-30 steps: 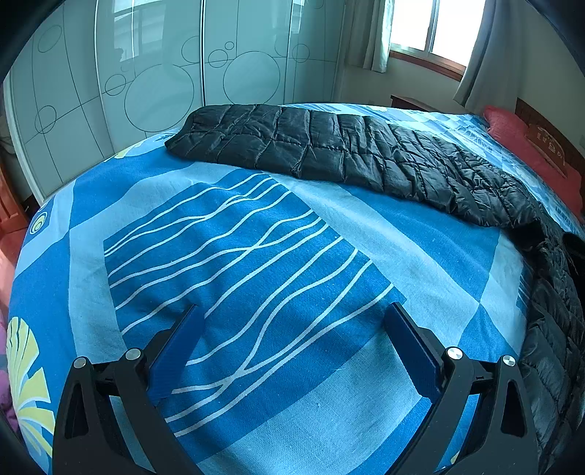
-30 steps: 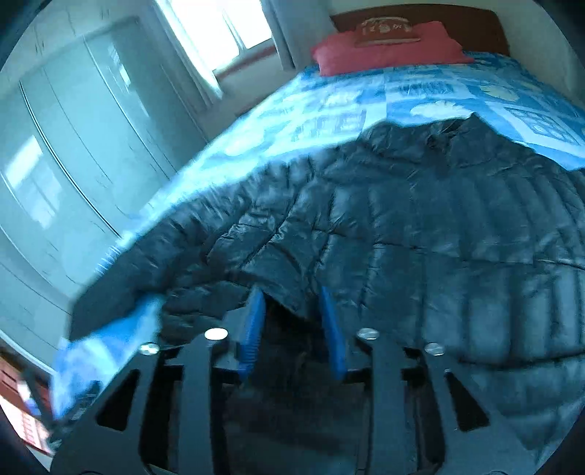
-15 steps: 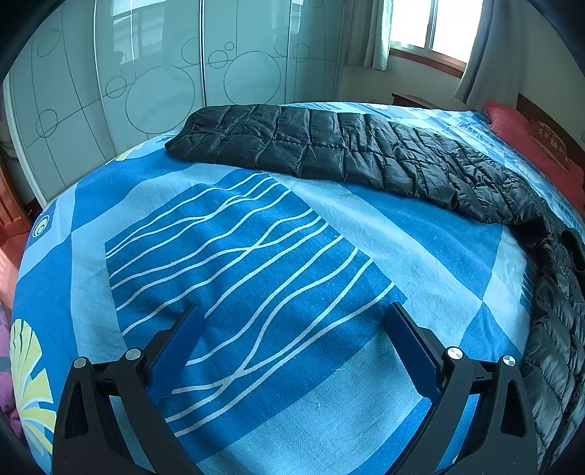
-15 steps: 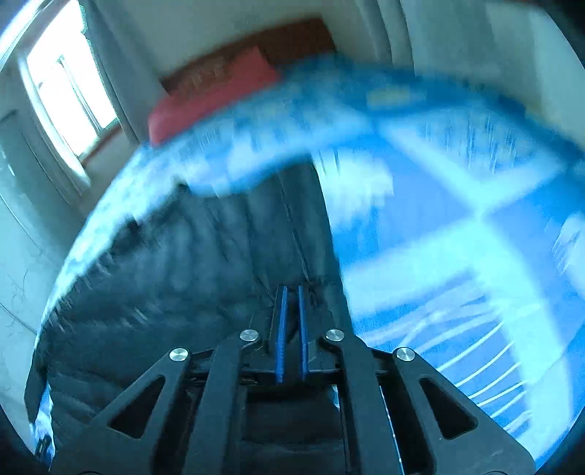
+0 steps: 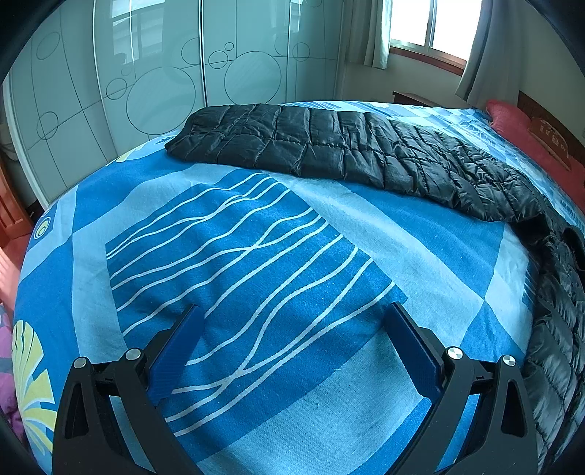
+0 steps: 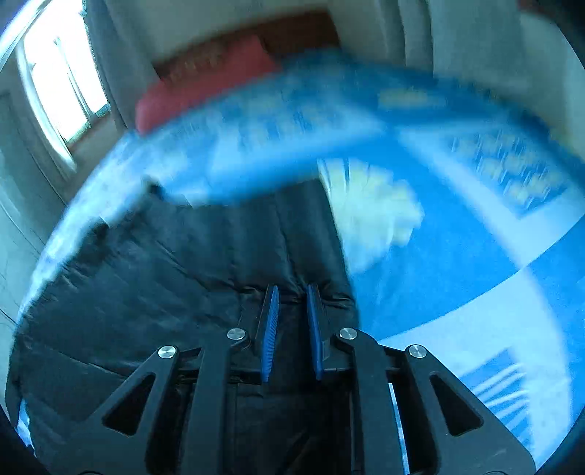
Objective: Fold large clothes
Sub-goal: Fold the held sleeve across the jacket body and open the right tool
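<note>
A black quilted down jacket (image 5: 351, 153) lies stretched across the far side of the blue patterned bed sheet (image 5: 256, 255), curving down the right edge of the left wrist view. My left gripper (image 5: 292, 325) is wide open and empty above bare sheet, well short of the jacket. In the blurred right wrist view the jacket (image 6: 164, 277) fills the left and lower part. My right gripper (image 6: 292, 310) stands over its edge with the blue pads a narrow gap apart; dark fabric shows between and below them, and I cannot tell if it is pinched.
A red pillow (image 5: 526, 131) and wooden headboard lie at the far right. Frosted wardrobe doors (image 5: 146, 84) with circle patterns stand behind the bed. A window with curtains (image 5: 427, 33) is at the back. The bed's left edge drops to a reddish floor.
My right gripper closed from partly open, swung fast to the right along the jacket, and its pads have parted slightly since half a second ago. The left gripper has not moved.
</note>
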A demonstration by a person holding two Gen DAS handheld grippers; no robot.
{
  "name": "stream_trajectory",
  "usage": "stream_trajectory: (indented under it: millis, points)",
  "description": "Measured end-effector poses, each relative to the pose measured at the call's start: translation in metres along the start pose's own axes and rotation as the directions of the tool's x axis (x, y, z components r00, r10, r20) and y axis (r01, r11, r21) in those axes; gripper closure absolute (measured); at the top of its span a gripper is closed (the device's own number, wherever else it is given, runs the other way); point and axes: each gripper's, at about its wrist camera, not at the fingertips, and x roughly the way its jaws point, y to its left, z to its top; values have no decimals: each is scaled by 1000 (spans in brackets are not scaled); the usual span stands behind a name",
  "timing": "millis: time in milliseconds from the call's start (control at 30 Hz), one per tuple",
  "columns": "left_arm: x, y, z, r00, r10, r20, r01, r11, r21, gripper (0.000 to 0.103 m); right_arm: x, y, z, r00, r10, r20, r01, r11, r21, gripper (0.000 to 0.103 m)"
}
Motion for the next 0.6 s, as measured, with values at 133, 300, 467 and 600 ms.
stream_trajectory:
  millis: [133, 300, 467, 600]
  points:
    - [0, 0, 0, 1000, 1, 0, -1, 1000, 1, 5, -21, 15, 11, 998, -17, 65, 20, 999, -46, 86]
    - [-1, -1, 0, 1000, 5, 1, -5, 1000, 4, 5, 9, 26, 8, 999, -53, 5, 53, 995, -87, 73]
    - [0, 0, 0, 1000, 1, 1, -1, 1000, 1, 5, -33, 45, -7, 996, -5, 91, 11, 998, -60, 68]
    - [0, -2, 0, 1000, 2, 2, -2, 1000, 1, 5, -67, 74, -51, 990, 39, 133, -21, 991, -132, 51]
